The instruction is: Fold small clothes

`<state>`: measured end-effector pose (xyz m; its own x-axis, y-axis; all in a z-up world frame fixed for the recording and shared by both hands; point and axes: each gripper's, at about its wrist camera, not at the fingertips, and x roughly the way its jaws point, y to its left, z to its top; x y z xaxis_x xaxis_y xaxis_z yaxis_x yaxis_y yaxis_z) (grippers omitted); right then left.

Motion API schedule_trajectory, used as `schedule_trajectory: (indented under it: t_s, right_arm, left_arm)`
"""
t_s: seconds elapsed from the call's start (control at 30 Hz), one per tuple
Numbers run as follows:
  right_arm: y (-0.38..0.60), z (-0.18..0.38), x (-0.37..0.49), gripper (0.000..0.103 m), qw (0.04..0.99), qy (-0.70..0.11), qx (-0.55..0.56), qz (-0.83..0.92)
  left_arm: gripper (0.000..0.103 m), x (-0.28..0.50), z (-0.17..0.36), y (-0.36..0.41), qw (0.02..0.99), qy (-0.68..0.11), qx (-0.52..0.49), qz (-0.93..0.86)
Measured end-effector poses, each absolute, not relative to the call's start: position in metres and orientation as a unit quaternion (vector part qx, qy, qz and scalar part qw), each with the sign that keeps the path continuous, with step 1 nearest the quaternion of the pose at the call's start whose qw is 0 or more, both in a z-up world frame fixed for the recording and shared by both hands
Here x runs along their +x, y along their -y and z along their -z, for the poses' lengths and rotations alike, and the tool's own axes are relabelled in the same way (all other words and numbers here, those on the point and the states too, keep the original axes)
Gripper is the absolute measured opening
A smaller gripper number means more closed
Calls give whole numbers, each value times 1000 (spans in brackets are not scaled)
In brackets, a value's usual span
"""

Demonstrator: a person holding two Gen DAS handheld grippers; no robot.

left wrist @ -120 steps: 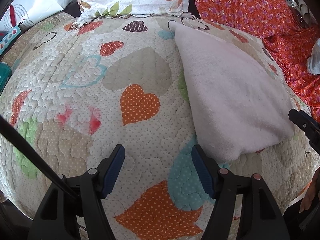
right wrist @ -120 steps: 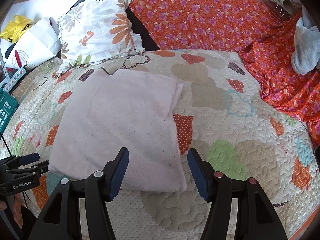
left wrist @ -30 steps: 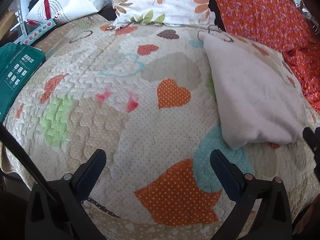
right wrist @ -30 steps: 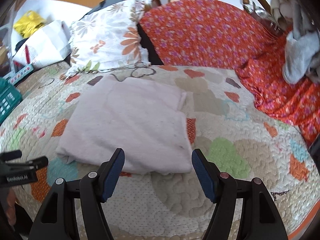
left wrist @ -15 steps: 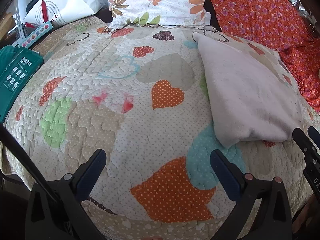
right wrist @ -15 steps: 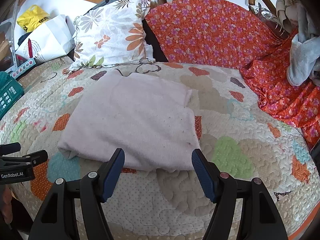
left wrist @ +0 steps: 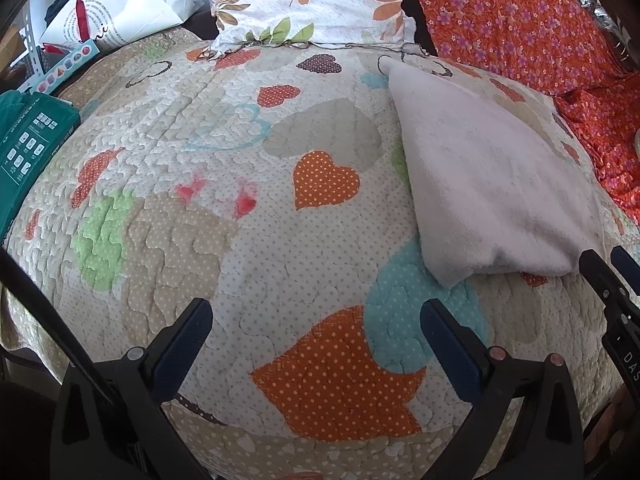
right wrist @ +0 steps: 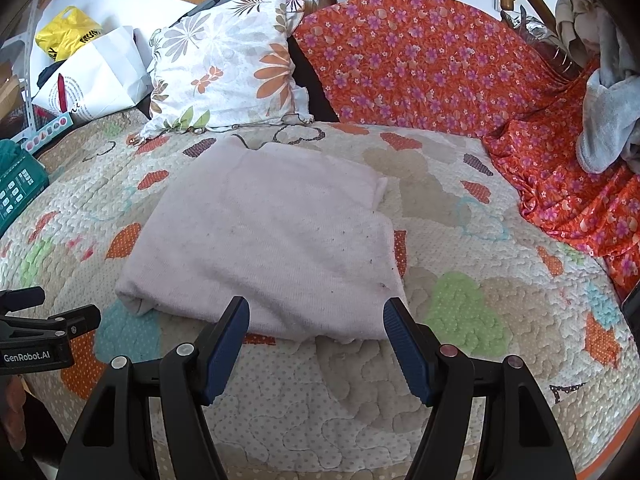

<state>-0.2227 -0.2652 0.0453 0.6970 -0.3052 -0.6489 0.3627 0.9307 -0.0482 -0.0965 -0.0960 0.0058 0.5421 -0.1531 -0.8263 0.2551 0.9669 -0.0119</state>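
A pale pink folded garment lies flat on the heart-patterned quilt. It also shows at the right of the left wrist view. My right gripper is open and empty, just short of the garment's near folded edge. My left gripper is open wide and empty above bare quilt, left of the garment's near corner. The right gripper shows at the right edge of the left wrist view; the left gripper shows at the left edge of the right wrist view.
A floral pillow leans at the back. An orange flowered sheet covers the back and right. A grey cloth hangs at the far right. A white bag and a green box sit at the left.
Both grippers have drawn back toward the near edge of the bed. The left gripper has opened wider than four seconds ago. The garment lies unmoved.
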Motion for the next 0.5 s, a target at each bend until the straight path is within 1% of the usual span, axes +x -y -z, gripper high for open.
schedule_trajectory:
  t_s: [0.5]
  right_arm:
    - [266,-42,-223,74,919,-348,43,180]
  left_arm:
    - [103,-97,-2,97,869,-476,52,123]
